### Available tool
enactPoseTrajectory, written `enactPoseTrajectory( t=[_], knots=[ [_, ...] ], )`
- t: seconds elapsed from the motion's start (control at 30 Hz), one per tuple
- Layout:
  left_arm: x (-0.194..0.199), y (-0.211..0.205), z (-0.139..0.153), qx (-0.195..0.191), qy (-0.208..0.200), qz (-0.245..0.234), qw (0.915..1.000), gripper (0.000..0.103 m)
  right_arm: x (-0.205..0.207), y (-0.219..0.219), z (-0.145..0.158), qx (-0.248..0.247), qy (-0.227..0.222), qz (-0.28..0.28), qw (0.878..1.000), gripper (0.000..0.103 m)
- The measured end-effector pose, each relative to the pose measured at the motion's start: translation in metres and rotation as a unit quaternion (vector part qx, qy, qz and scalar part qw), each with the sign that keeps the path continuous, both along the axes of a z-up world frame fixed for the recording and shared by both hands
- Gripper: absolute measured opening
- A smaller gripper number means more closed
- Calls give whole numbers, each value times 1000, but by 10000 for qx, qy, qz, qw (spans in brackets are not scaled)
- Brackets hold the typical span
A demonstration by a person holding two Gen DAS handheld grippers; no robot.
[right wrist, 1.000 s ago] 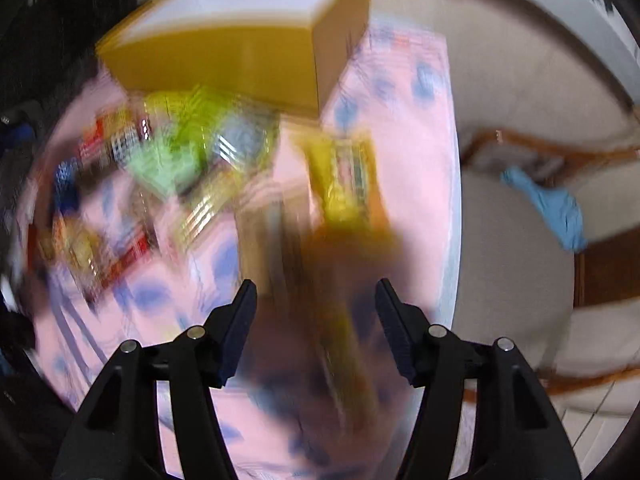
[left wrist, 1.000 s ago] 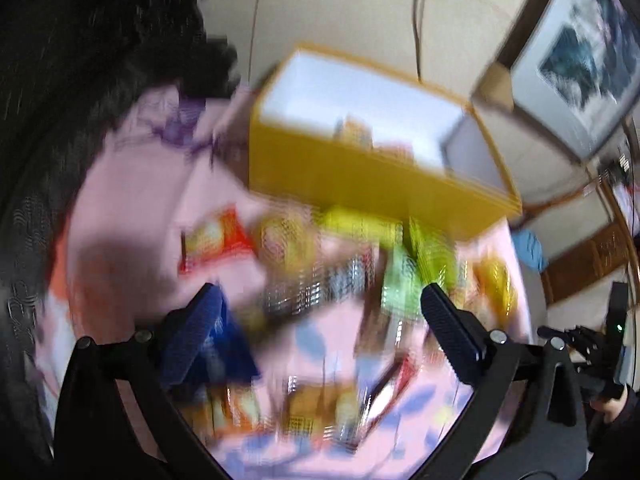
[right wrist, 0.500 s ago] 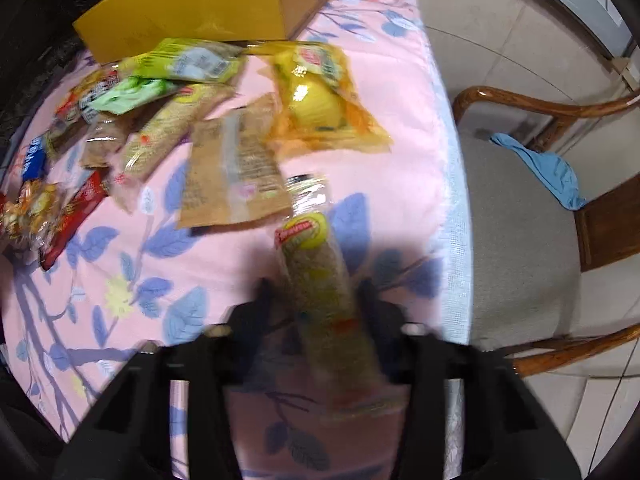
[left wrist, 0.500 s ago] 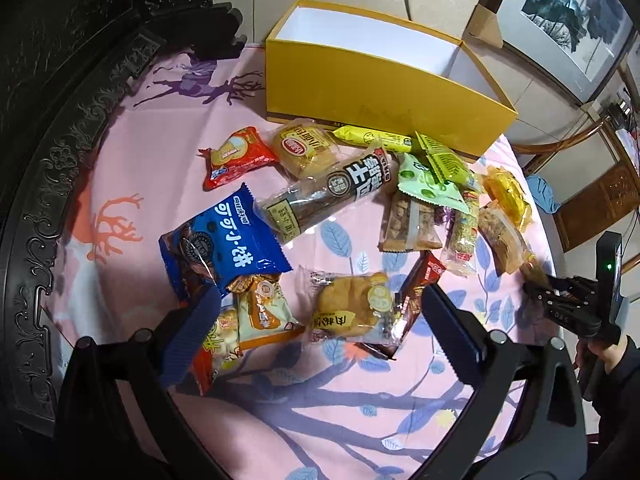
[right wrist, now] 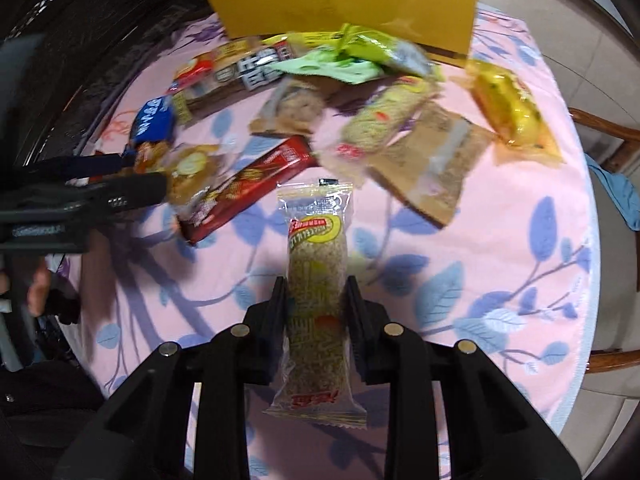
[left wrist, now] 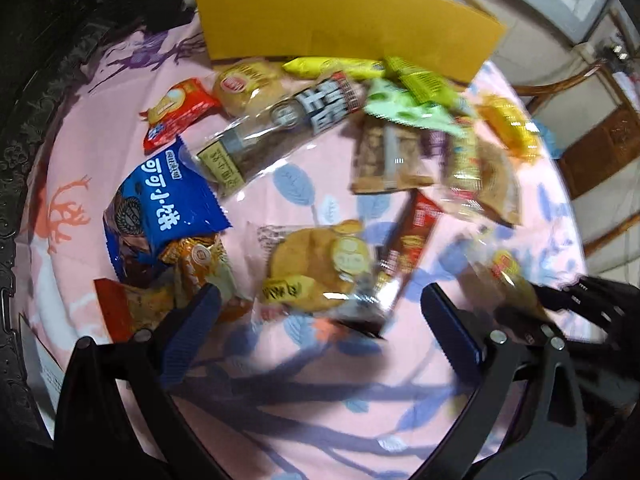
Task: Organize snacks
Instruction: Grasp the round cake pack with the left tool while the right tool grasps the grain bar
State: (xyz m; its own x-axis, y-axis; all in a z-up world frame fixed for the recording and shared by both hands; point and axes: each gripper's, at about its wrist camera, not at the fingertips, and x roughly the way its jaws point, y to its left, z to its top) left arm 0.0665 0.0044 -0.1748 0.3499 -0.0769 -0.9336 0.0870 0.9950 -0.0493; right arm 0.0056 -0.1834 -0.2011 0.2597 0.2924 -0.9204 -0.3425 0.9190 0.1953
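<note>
Many snack packs lie on a pink flowered tablecloth (right wrist: 500,260) in front of a yellow open box (left wrist: 340,28), which also shows in the right wrist view (right wrist: 352,8). My right gripper (right wrist: 316,296) is shut on a long rice-cracker bar in clear wrap (right wrist: 316,276), held above the cloth; this bar also shows at the right of the left wrist view (left wrist: 508,276). My left gripper (left wrist: 320,328) is open and empty, low over a round cake pack (left wrist: 316,264). A blue cookie bag (left wrist: 164,204) lies to the left and a red bar (right wrist: 248,184) at centre.
A dark carved wooden piece (left wrist: 36,80) borders the table on the left. A wooden chair with a blue cloth (right wrist: 612,196) stands to the right of the table. The table edge (right wrist: 588,280) runs down the right side.
My right gripper has closed on the rice-cracker bar and lifted it. My left gripper has dropped lower and closer over the snacks near the cake pack, staying open.
</note>
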Motion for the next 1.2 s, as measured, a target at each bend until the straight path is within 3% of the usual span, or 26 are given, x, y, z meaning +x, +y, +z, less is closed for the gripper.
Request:
enactPoseTrajectory(
  t=[0.27,0.43,0.57,0.6,0.67,0.73,0.93,1.2],
  knots=[
    [21,8,-31,72,221,317,9992,101,0,-5,-3,12,76,-51,10000,29],
    [24,8,-38,23,96,356,9993,101,3,-3,-6,12,150,0,9999,29],
    [26,3,-43,194,-87,365,9991,101,5,3,-7,-7,174,61,9998,29],
    [25,2,-43,199,-84,353,9991,99,6,3,-7,-14,170,68,9998,29],
    [21,-3,-43,406,-104,226,9989,85,7,4,-8,-45,180,47,9998,29],
    [12,-4,-41,381,-140,144,9991,64,8,3,-11,-87,213,-2,9997,29],
    [7,5,-32,-60,-159,213,9996,58,7,1,-13,-39,213,-98,9997,29],
    [3,-1,9,-310,-547,173,9979,58,10,-3,24,173,-250,-221,9993,29]
  ],
)
